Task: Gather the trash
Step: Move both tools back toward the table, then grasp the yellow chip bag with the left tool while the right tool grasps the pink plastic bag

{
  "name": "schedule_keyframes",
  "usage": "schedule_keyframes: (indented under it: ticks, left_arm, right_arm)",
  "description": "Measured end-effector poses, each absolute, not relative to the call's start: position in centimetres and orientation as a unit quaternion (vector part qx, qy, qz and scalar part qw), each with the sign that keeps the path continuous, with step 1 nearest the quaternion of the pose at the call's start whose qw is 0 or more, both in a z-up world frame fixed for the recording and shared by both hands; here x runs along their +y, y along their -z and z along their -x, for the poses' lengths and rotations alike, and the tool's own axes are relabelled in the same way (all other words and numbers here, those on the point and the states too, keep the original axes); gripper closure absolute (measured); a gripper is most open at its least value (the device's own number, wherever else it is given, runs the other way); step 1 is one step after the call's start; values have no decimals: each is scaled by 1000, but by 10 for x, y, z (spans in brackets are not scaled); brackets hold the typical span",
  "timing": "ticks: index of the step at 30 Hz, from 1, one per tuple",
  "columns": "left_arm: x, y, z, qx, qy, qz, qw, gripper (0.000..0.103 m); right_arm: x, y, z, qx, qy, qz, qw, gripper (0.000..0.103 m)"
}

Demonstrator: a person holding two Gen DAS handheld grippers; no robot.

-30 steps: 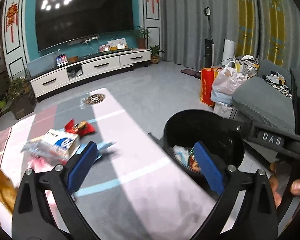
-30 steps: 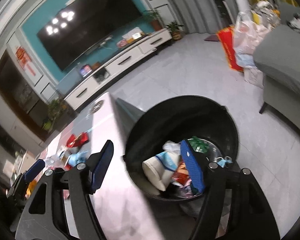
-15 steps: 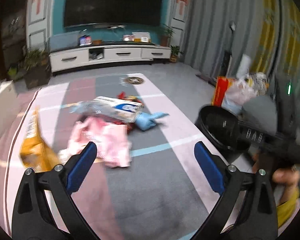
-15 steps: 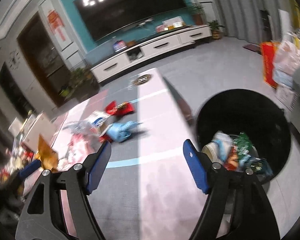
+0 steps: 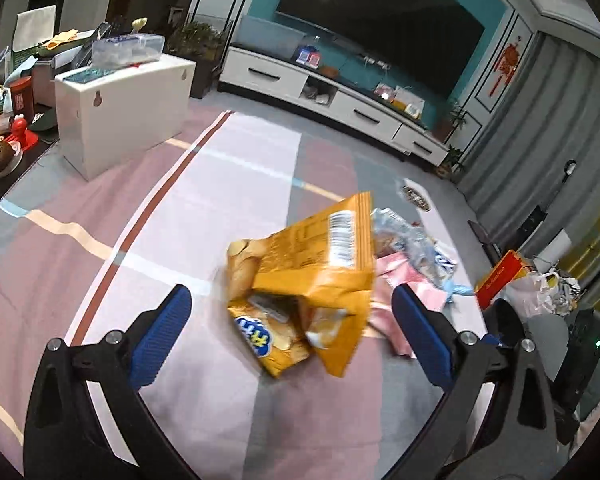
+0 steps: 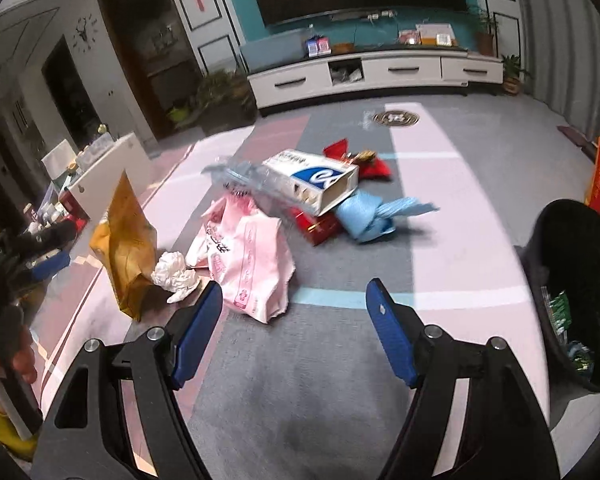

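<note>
Blue-padded and spread wide with nothing between the jaws, the left gripper (image 5: 286,336) is now hanging over the orange snack bag (image 5: 304,280), which is lying open-mouthed on the striped rug (image 5: 172,216) just beyond the fingertips; a second ago this same view was looking down into the black trash bin (image 6: 576,280), and half a second ago the bag was only sliding in at its left edge, so the gripper has swung away from the bin and lined up on the bag. The right gripper (image 6: 294,330) is likewise gaping and carrying nothing; its jaws have just been opening a little further, and where it was hovering over the bin's contents a second ago, it is now facing the litter pile, with the bin sitting off to the right and already holding several wrappers. Just past its left pad, a crumpled white tissue (image 6: 176,274) is lying against the orange bag, and the pink plastic bag (image 6: 246,264) is resting beside it, slightly right. Farther out, a white and blue carton (image 6: 320,180) is lying across a clear plastic wrapper (image 6: 240,178), with a blue cloth-like bundle (image 6: 374,214) and a red packet (image 6: 320,226) under its right end and another red wrapper (image 6: 364,162) behind. Judging from this, a drop into the bin is finished and both hands are returning for the next pieces, most likely the orange bag on the left and the tissue or pink bag on the right.
</note>
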State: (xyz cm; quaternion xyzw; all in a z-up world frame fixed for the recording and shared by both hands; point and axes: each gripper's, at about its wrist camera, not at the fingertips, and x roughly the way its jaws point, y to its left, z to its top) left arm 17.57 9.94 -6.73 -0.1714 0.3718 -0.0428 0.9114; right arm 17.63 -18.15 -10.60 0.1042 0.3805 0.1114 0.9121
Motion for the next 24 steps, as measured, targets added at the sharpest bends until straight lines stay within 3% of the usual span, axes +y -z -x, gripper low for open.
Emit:
schedule_keyframes:
  ticks: [13, 14, 15, 17, 19, 20, 24]
  left_arm:
    - [61, 84, -219, 377, 19, 105, 920, 5]
    - [61, 84, -219, 378, 17, 103, 920, 12]
    - [62, 84, -218, 378, 16, 100, 920, 27]
    - [64, 84, -216, 378, 5, 94, 921, 34]
    - [70, 83, -212, 374, -1, 97, 922, 50]
    - [73, 82, -210, 373, -3, 99, 923, 55]
    - [86, 76, -201, 375, 3, 123, 919, 63]
  right_arm:
    - [-165, 137, -233, 407, -124, -201, 883, 30]
    - [-163, 139, -236, 409, -123, -200, 882, 30]
    - [-162, 140, -237, 411, -123, -199, 881, 30]
    - [-157, 142, -240, 416, -129, -197, 878, 37]
    - [-155, 143, -242, 424, -134, -193, 875, 56]
    - [-154, 142, -241, 425, -142, -195, 872, 59]
    - [-153, 137, -236, 427, -144, -185, 873, 80]
